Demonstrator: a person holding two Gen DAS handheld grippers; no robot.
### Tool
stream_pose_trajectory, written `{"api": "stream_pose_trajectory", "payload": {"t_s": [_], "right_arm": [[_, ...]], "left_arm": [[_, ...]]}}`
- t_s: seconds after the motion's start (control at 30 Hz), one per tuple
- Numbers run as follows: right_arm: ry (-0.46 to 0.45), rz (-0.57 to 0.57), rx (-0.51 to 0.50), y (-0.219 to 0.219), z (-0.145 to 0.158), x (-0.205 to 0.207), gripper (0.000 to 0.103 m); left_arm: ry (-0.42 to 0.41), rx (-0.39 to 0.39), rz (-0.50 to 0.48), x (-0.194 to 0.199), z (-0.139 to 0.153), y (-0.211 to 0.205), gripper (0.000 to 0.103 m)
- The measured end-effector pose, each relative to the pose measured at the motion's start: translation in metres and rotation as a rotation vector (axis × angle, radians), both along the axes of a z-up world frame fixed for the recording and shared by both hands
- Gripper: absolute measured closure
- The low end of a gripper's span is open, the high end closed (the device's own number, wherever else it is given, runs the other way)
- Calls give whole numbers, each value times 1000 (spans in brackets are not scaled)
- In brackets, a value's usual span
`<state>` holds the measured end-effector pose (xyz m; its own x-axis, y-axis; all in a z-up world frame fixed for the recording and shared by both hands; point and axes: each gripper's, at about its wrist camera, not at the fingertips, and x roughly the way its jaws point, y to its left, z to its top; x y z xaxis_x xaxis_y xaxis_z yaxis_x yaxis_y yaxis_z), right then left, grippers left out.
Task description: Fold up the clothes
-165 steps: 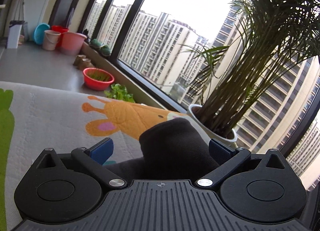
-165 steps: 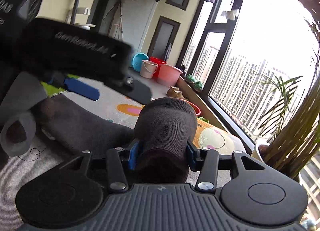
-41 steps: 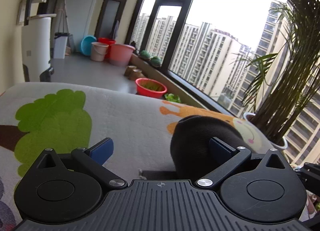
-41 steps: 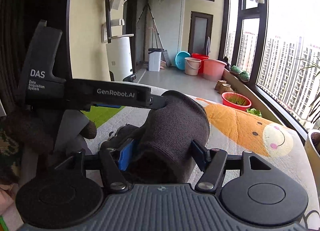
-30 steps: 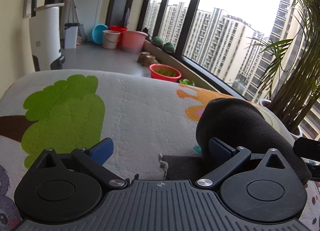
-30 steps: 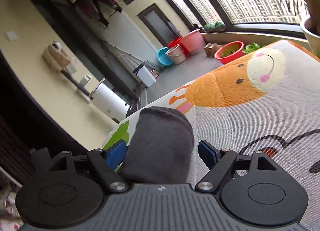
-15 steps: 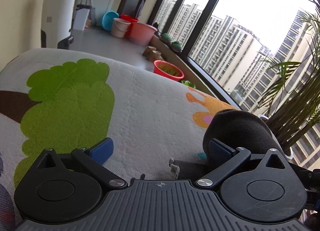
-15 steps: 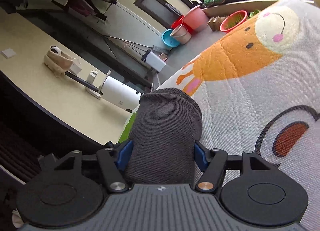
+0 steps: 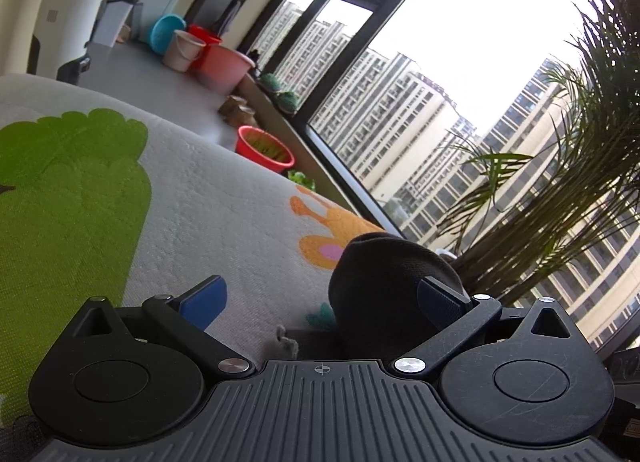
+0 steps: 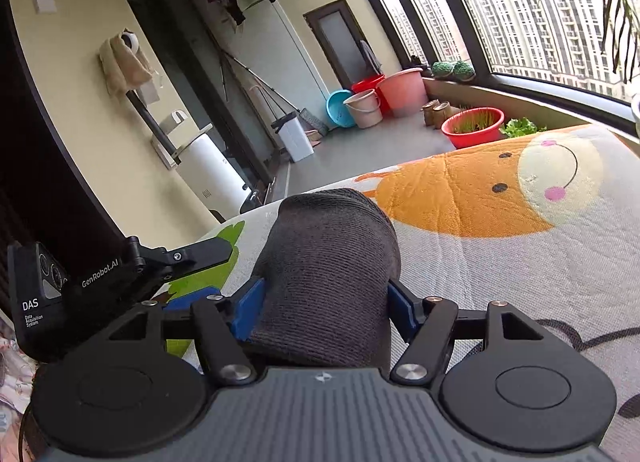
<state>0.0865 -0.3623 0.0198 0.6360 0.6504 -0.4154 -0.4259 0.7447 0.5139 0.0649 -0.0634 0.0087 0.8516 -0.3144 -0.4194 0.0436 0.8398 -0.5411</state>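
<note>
A dark grey knitted garment, rolled into a thick bundle [image 10: 328,262], lies on a cartoon-printed mat [image 10: 520,262]. My right gripper [image 10: 324,308] has it between its blue pads, which touch both sides while the jaws are opening slightly. In the left wrist view the same bundle [image 9: 384,282] rests against the right-hand pad of my left gripper [image 9: 320,300], which stands wide open with bare mat [image 9: 224,222] between its fingers. The left gripper's black housing [image 10: 100,282] shows just left of the bundle in the right wrist view.
The mat's far edge drops to a grey balcony floor [image 10: 360,150] with a red basin of greens [image 10: 474,126], plastic buckets [image 10: 384,98] and a white bin [image 10: 296,140]. A large potted palm [image 9: 560,182] stands by the windows on the right.
The right gripper's pads, apart from the bundle a second ago, have come in against its sides. Both wrist views have rolled. The left gripper stays wide open beside the bundle.
</note>
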Motion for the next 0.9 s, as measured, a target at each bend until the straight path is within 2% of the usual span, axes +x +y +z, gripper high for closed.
{"api": "stream_pose_trajectory", "payload": {"t_s": [0.2, 0.33, 0.57, 0.67, 0.77, 0.9], "right_arm": [[-34, 5, 27, -10, -11, -9, 35], [-19, -11, 90, -21, -23, -7, 34], [6, -24, 144, -27, -28, -2, 33], [10, -26, 152, -29, -28, -1, 32], [5, -19, 141, -28, -28, -3, 31], [-3, -18, 127, -27, -28, -4, 30]], "left_arm": [[43, 48, -9, 14, -4, -23, 0], [54, 45, 3, 19, -3, -33, 0], [126, 115, -30, 33, 13, -40, 0], [147, 79, -35, 38, 15, -36, 0], [132, -15, 10, 36, 17, -28, 0], [30, -90, 37, 20, 27, -23, 0]]}}
